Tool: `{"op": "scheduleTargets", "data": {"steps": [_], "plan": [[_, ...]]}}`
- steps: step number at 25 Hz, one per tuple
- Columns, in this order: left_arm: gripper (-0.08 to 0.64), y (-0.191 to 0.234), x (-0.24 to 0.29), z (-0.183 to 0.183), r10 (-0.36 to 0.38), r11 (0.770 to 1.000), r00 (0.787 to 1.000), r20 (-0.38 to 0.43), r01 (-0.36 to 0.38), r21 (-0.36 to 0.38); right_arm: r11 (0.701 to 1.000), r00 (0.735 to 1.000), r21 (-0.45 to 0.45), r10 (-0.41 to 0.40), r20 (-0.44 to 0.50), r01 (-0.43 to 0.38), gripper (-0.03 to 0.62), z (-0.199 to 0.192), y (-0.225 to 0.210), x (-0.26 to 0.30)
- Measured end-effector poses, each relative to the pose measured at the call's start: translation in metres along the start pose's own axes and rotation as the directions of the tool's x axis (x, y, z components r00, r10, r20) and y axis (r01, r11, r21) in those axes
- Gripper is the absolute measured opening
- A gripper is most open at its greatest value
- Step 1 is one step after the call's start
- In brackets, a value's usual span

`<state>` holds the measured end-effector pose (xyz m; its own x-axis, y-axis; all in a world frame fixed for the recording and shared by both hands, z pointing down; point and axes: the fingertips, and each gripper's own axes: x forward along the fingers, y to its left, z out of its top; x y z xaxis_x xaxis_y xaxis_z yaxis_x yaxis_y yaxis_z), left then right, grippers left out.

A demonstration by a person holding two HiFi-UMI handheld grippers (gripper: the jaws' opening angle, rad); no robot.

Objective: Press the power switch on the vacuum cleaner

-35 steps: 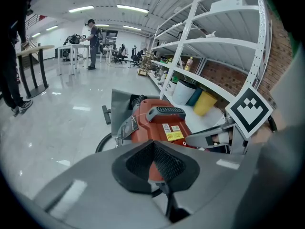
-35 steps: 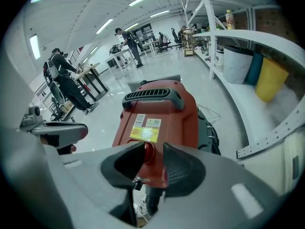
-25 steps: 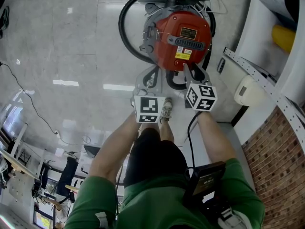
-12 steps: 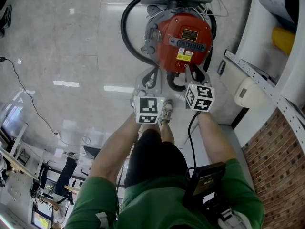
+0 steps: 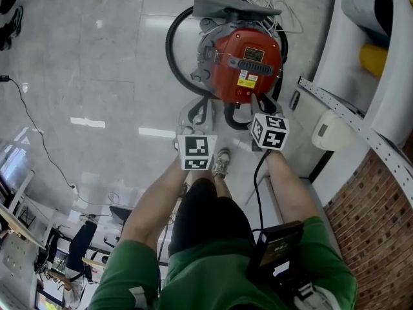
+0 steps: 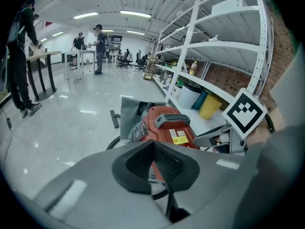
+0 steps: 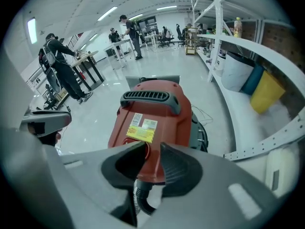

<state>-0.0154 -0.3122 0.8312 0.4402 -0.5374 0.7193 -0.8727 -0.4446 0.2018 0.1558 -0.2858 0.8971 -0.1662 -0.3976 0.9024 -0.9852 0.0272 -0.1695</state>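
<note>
**Right gripper poised at the near edge of the vacuum cleaner, switch not yet pressed**

We see the red vacuum cleaner [image 5: 245, 66] standing on the pale glossy floor [image 5: 97, 76], and we place everything else from it. A black hose [image 5: 173, 57] loops round its left side. A black carry handle [image 5: 256, 64] runs across its top, and a yellow label [image 7: 141, 133] sits just below that handle, toward us. White shelving [image 5: 361, 108] stands to the right of the vacuum cleaner.

Our right gripper [image 5: 259, 102] hangs over the near edge of the vacuum cleaner, pointing steeply down at the red shell just below the label. Its jaws have just been closing a little, but they stand apart with a narrow gap. Only the red shell and the hose stub beneath it show through the gap, and nothing is clamped.

Our left gripper [image 5: 199, 112] waits to the left of the vacuum cleaner's near edge, clear of the body. Its jaws are clenched together on nothing.

We cannot pick out the power switch with certainty, as the right gripper's jaw tips cover the part of the shell where we judge it may sit.

In our judgement the approach is nearly done and the press itself remains. The right gripper needs to find the switch, come down onto it and push.
</note>
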Motion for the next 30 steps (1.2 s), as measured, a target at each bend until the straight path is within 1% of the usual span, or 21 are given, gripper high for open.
{"op": "scheduleTargets", "data": {"steps": [3, 6, 8, 12, 16, 21, 25, 30], "plan": [[0.008, 0.004, -0.009, 0.008, 0.02, 1.0, 1.0, 0.022, -0.02, -0.003, 1.0, 1.0, -0.013, 0.0, 0.026, 0.0, 0.095, 0.008, 0.002, -0.016], [0.008, 0.004, -0.023, 0.019, 0.039, 0.999, 0.998, 0.05, -0.039, -0.004, 0.999, 0.997, -0.034, -0.005, 0.071, 0.007, 0.089, 0.018, 0.006, -0.039], [0.008, 0.003, -0.037, 0.028, 0.049, 0.999, 0.996, 0.071, -0.049, -0.003, 0.998, 0.994, -0.056, -0.013, 0.108, 0.019, 0.069, 0.024, 0.009, -0.058], [0.008, -0.001, -0.066, 0.046, 0.068, 0.998, 0.991, 0.114, -0.069, 0.002, 0.996, 0.981, -0.081, -0.017, 0.191, 0.033, 0.038, 0.041, 0.018, -0.1], [0.008, -0.02, -0.107, 0.053, 0.082, 0.997, 0.986, 0.144, -0.082, -0.001, 0.995, 0.963, -0.098, 0.001, 0.268, 0.027, 0.017, 0.045, 0.029, -0.156], [0.008, -0.035, -0.151, 0.078, 0.09, 0.996, 0.969, 0.231, -0.091, -0.006, 0.991, 0.921, -0.128, 0.026, 0.388, 0.026, 0.003, 0.063, 0.045, -0.22], [0.008, -0.053, -0.194, 0.09, 0.098, 0.995, 0.955, 0.28, -0.097, -0.018, 0.989, 0.888, -0.148, 0.051, 0.458, 0.019, 0.003, 0.065, 0.059, -0.276], [0.008, -0.083, -0.249, 0.112, 0.101, 0.994, 0.926, 0.363, -0.105, -0.009, 0.984, 0.832, -0.176, 0.092, 0.548, 0.007, 0.003, 0.064, 0.072, -0.352]]}}
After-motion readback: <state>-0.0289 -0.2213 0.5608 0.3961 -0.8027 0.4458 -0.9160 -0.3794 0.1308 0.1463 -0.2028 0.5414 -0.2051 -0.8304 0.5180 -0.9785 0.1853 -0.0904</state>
